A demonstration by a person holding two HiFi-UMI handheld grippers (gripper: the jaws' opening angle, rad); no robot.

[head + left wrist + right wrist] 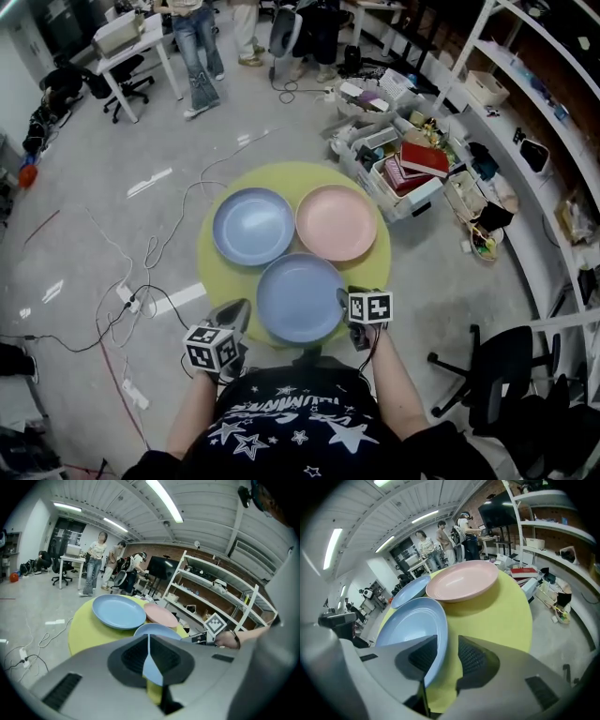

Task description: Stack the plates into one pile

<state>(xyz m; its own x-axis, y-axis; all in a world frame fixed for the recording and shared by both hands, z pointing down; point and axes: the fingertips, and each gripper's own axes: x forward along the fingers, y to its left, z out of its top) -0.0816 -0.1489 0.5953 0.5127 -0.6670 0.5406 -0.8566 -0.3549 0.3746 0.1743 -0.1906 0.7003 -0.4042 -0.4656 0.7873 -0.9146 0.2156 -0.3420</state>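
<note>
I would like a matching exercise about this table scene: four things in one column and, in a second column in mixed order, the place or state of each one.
Column one:
1. pink plate
2. far blue plate
3. near blue plate
4. left gripper

Column two:
A. jaws together, nothing between them
B. rim stands between the open jaws of the right gripper
C. far side of the yellow table, on the left
D. far side of the yellow table, on the right

Pairs: 1-D, 2-C, 3-B, 4-A.
</note>
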